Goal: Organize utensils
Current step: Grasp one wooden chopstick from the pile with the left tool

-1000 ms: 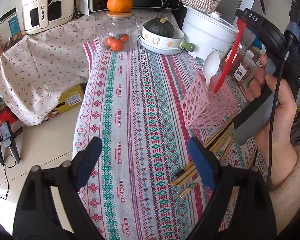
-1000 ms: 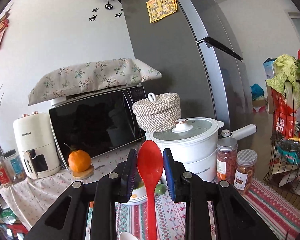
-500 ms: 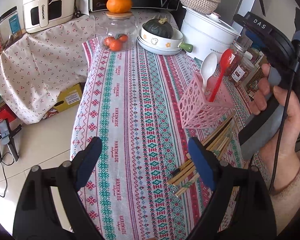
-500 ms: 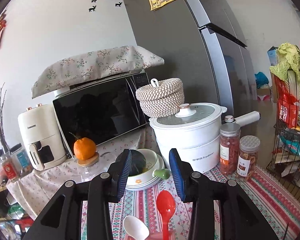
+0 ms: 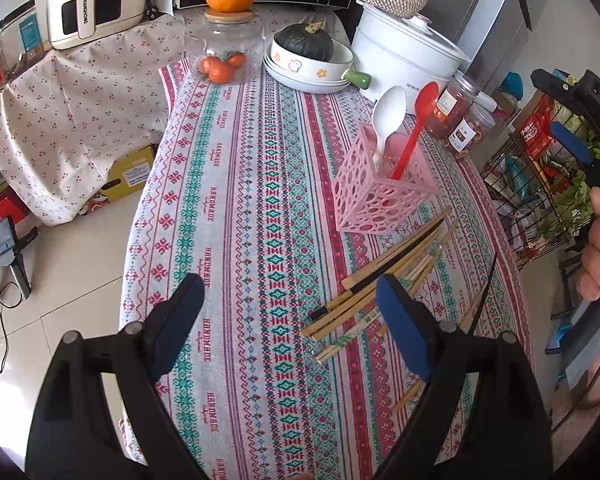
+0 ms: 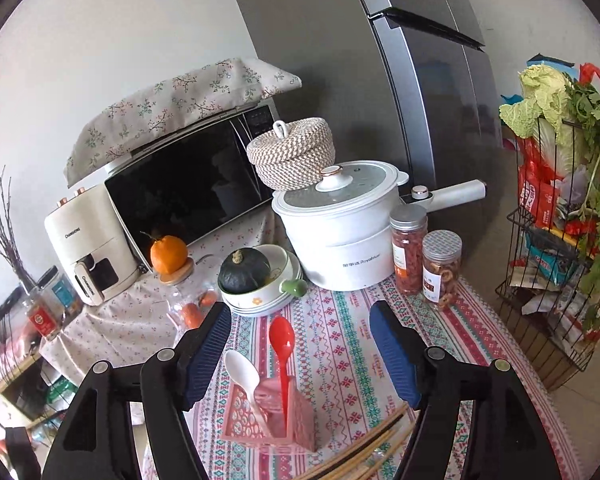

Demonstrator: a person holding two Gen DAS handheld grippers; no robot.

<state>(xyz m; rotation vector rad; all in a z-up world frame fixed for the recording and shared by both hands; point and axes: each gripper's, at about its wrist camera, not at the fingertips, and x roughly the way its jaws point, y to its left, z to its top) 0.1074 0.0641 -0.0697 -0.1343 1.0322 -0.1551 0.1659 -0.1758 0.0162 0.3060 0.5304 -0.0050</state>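
A pink perforated holder (image 5: 380, 196) stands on the patterned tablecloth (image 5: 236, 208). A white spoon (image 5: 388, 116) and a red spoon (image 5: 418, 120) stand in it. Several chopsticks (image 5: 384, 276) lie loose on the cloth in front of it. My left gripper (image 5: 288, 320) is open and empty, above the cloth to the left of the chopsticks. My right gripper (image 6: 300, 348) is open and empty, raised above the holder (image 6: 272, 416), the red spoon (image 6: 282, 344) and the white spoon (image 6: 242, 372); it also shows at the right edge of the left wrist view (image 5: 572, 120).
At the back stand a white pot (image 5: 408, 56), a bowl with a dark squash (image 5: 308, 56), a glass jar of oranges (image 5: 224, 52), two spice jars (image 5: 460, 116), a microwave (image 6: 188, 188) and an air fryer (image 5: 88, 4). A wire rack of vegetables (image 6: 560, 208) stands right of the table.
My right gripper opened and let go of the red spoon, which now stands in the pink holder. It then rose and drew back to the right. The left gripper stayed open.
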